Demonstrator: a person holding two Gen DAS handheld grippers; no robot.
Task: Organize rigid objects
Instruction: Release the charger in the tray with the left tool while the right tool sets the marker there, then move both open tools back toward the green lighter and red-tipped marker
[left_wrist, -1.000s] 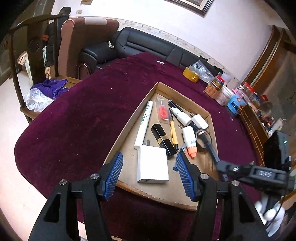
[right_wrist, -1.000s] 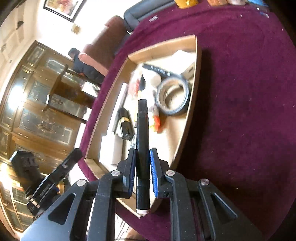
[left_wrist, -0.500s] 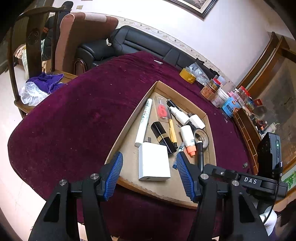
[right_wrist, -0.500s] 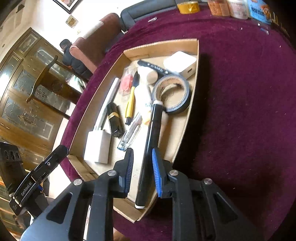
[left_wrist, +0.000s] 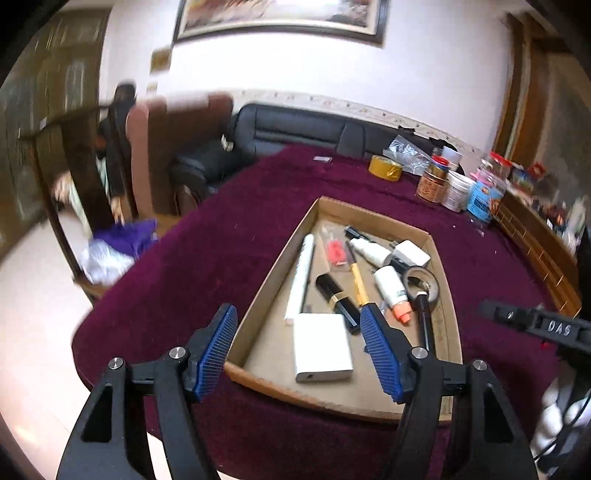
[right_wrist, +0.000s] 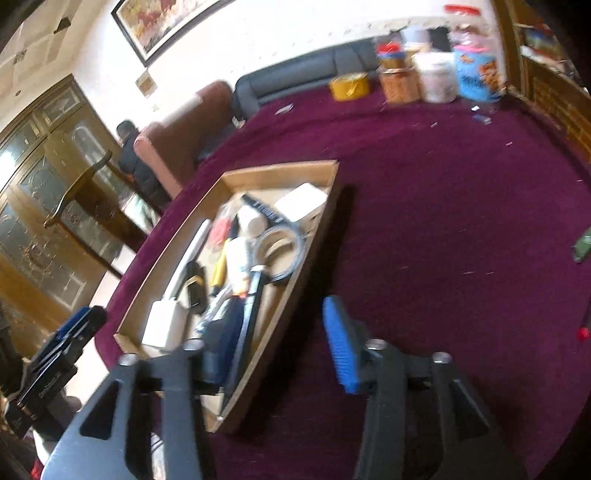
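1. Your left tongs hung above the near end of the shallow brown cardboard tray, their blue ribbed pads wide apart and spreading further, with nothing gripped between them.
2. Your right tongs were opening as well; the blue pad on the right stood clear over the maroon cloth, and nothing was pressed between the two pads.
3. The long black marker pen lay in the tray along its right wall, free of your tongs, its far tip touching the grey roll of tape.
4. In the left wrist view that same pen ran from the tape roll back toward 6 o'clock, beside the white tube with an orange cap.
5. The flat white rectangular power bank sat at the near end of the tray, directly between your left pads in that view.
6. At 12 o'clock from the power bank lay the black lipstick case with a gold band, the long white tube and the yellow pen, all inside the tray.
7. The tray rested on the round desk under the maroon cloth.
8. At 1 o'clock, on the desk's far edge, stood a yellow tape roll and a cluster of jars, well apart from the tray.
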